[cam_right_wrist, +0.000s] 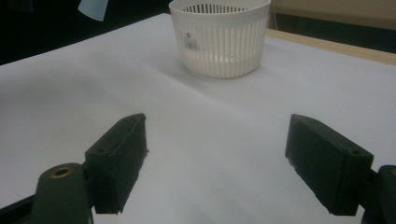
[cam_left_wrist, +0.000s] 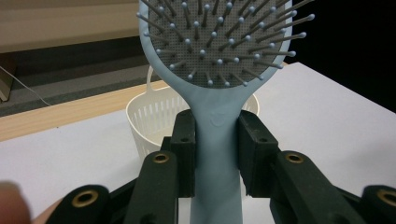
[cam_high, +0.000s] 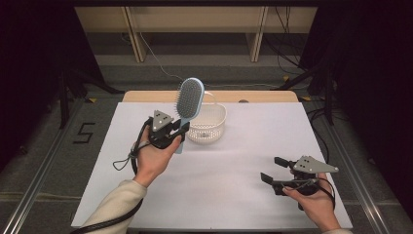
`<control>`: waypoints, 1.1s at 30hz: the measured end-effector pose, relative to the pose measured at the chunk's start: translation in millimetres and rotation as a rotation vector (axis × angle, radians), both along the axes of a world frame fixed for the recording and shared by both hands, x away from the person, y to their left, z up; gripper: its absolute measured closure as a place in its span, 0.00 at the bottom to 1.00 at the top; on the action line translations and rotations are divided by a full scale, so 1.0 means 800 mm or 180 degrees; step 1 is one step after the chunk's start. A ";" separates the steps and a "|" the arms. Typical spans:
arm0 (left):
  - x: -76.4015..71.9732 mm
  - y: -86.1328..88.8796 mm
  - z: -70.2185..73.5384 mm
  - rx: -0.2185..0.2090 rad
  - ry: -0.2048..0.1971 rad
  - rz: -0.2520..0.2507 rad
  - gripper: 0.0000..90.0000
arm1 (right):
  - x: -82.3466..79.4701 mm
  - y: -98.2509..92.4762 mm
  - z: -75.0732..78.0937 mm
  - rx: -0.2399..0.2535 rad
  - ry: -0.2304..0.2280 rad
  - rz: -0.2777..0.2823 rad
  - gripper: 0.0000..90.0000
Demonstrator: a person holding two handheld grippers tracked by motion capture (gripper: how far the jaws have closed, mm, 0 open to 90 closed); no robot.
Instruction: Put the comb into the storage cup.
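A light blue hairbrush [cam_high: 189,100] with a grey bristle pad is held upright above the table. My left gripper [cam_high: 176,130] is shut on its handle [cam_left_wrist: 217,154], bristles facing me in the left gripper view. Just behind and to the right of the brush stands a white slotted basket [cam_high: 210,123], which also sits ahead in the right gripper view [cam_right_wrist: 219,37]. My right gripper [cam_high: 272,170] rests low at the table's right front, open, with nothing between its pads [cam_right_wrist: 117,161].
A white sheet [cam_high: 229,165] covers the table, with a wooden edge [cam_high: 263,96] at the back. Dark stands and cables flank the table on the floor. The sheet between the grippers is bare.
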State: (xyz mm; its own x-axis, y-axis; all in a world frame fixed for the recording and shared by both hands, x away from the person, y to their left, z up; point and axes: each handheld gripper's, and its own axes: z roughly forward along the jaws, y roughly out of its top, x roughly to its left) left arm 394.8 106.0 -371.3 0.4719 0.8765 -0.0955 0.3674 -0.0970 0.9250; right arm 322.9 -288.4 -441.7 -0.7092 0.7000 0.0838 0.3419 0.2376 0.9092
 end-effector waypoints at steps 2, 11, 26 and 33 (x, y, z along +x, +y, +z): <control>0.001 0.000 0.001 -0.0002 -0.0010 0.0006 0.77 | 0.000 0.000 0.000 0.0003 0.0001 0.0001 0.24; 0.005 -0.002 0.002 -0.0005 -0.0015 0.0008 0.77 | 0.000 0.000 0.000 -0.0004 0.0002 -0.0005 0.24; 0.011 -0.003 0.005 -0.0008 -0.0020 0.0010 0.77 | 0.000 0.000 0.000 0.0002 -0.0002 -0.0005 0.24; 0.014 -0.004 0.005 -0.0005 -0.0015 0.0014 0.77 | -0.001 -0.001 0.001 0.0006 0.0000 -0.0004 0.24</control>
State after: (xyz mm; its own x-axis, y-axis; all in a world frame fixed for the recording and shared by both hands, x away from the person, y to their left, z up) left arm 406.3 103.1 -367.2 0.4683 0.8785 -0.0945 0.3634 -0.0940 0.9269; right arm 322.5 -288.9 -441.1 -0.7083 0.7008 0.0851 0.3423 0.2354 0.9096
